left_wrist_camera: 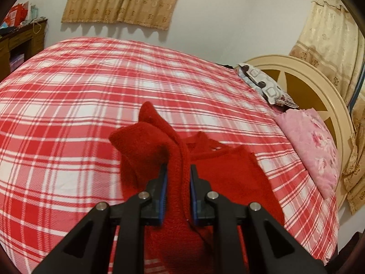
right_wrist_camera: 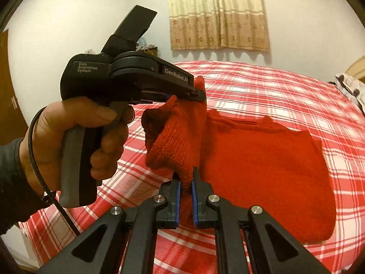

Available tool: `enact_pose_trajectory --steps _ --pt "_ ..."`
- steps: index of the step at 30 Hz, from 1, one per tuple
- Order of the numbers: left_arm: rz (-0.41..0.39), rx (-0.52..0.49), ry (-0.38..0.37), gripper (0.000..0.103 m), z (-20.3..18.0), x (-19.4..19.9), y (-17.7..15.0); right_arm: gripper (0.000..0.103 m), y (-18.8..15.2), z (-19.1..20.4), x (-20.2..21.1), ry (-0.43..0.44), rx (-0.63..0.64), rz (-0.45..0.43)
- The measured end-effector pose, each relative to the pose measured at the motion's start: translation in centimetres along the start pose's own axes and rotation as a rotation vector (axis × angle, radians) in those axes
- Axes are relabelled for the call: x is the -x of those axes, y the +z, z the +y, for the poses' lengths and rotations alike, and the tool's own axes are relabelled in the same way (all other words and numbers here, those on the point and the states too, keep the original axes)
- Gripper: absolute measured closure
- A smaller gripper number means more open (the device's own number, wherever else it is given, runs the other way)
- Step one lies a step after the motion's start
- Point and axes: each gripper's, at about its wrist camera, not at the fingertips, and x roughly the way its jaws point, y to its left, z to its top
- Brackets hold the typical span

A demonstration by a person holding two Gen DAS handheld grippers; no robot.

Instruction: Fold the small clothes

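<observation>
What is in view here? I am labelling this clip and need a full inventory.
red knitted sweater: one, red, on the bed, one part lifted by both grippers
bedspread: one, red and white plaid, covering the bed
pink blanket: one, pink floral, by the headboard
patterned pillow: one, grey and white, near the headboard
headboard: one, cream
curtains: two, beige, on the wall
left gripper: one, black, shut on the sweater
right gripper: one, black, shut on the sweater
hand: one, holding the left gripper

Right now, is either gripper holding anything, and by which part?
Both hold the red sweater. The left gripper and right gripper each pinch a bunched fold of its lifted left side; which exact part cannot be told.
</observation>
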Motion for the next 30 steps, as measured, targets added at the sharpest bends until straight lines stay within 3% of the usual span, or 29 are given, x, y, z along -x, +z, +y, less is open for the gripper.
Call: enact_pose_trajectory --steps 18,30 --pt "0.071 -0.1 -0.096 0.086 -9.9 -5.6 -0.7 0.096 -2.9 -7.8 4.9 -0.055 -0.202 -0.016" --pt "0.118 -0.278 -0.049 0.083 -15.7 -9.6 -3.4 0.096 -6.6 -13.6 6.3 -0.038 -0.402 0.023"
